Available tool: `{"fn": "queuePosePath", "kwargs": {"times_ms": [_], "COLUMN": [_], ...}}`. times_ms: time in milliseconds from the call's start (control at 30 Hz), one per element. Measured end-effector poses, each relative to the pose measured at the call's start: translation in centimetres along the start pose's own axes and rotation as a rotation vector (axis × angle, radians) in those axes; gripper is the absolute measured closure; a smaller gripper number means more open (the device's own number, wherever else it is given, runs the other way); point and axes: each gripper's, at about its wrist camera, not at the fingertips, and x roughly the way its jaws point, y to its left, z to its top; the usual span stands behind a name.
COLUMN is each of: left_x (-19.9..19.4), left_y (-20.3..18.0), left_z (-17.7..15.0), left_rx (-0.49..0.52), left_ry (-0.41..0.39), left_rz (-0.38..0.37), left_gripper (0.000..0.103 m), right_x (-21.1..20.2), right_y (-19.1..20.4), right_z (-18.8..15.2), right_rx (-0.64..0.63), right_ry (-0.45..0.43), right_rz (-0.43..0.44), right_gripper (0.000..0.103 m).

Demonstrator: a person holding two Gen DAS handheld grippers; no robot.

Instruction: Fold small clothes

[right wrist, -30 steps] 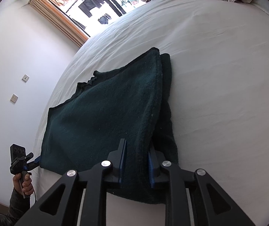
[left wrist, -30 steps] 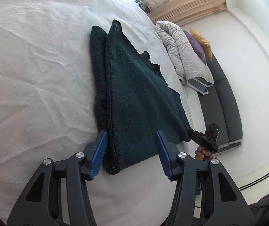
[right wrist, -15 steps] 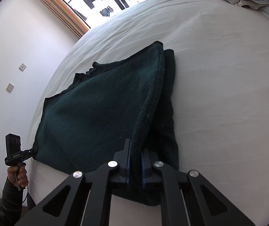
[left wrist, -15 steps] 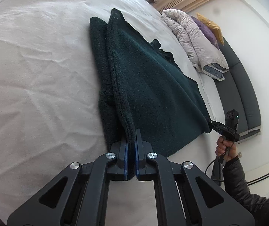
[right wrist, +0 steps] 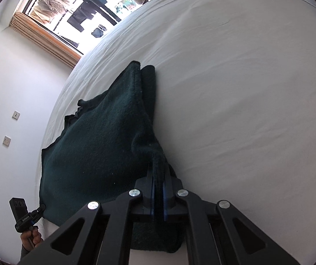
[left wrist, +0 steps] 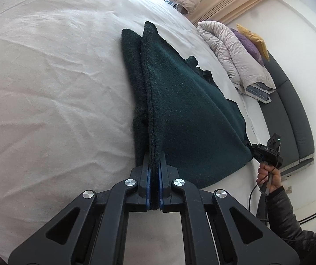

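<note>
A dark green fleece garment [left wrist: 186,110] lies on the white bed sheet [left wrist: 47,88], its upper layer lifted off a lower layer. My left gripper [left wrist: 154,159] is shut on one near corner of the upper layer's edge. My right gripper [right wrist: 157,176] is shut on the other corner of that same edge. The garment [right wrist: 96,152] hangs stretched between the two grippers. The right gripper shows at the far corner in the left wrist view [left wrist: 252,146]. The left gripper shows at the far corner in the right wrist view [right wrist: 40,209].
A rolled quilt [left wrist: 233,55] and purple and yellow pillows [left wrist: 250,42] lie at the bed's far side. A grey sofa [left wrist: 290,114] stands along the wall. A window with curtain [right wrist: 54,37] is behind the bed. White wall with sockets [right wrist: 10,128] is on the left.
My left gripper went from open around the garment's edge to shut on it. Both grippers have lifted the upper layer higher off the sheet.
</note>
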Motion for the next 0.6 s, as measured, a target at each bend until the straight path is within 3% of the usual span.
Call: {"fn": "queuePosePath", "kwargs": {"times_ms": [67,100,133,200,267,400,600], "left_x": [-0.3,-0.3,-0.3,0.0,0.2,0.3,0.3], "left_y": [0.3,0.2,0.2,0.1,0.2,0.3,0.4], "left_z": [-0.1,-0.1,-0.1,0.0,0.1,0.1,0.2], "left_rx": [0.000,0.004,0.010,0.009,0.000,-0.013,-0.016], "left_ry": [0.004,0.006,0.007,0.008,0.007,0.006,0.009], "left_rz": [-0.005,-0.004,-0.002,-0.003,-0.008,-0.018,-0.023], "left_gripper": [0.099,0.099,0.099,0.099,0.099,0.099,0.099], "right_x": [-1.0,-1.5,-2.1,-3.2,-3.2,0.2,3.7], "right_y": [0.4,0.9,1.6,3.4,5.0,6.9,7.0], "right_z": [0.6,0.8,1.1,2.1,3.6,7.2,9.6], "right_rx": [-0.003,-0.030,-0.065,-0.138,-0.205,-0.230,-0.255], "right_ry": [-0.036,-0.042,-0.044,-0.087,-0.101,-0.039,-0.003], "right_rz": [0.007,0.016,0.020,0.023,0.053,0.010,-0.122], "right_gripper": [0.091,0.079,0.059,0.040,0.039,0.042,0.045]}}
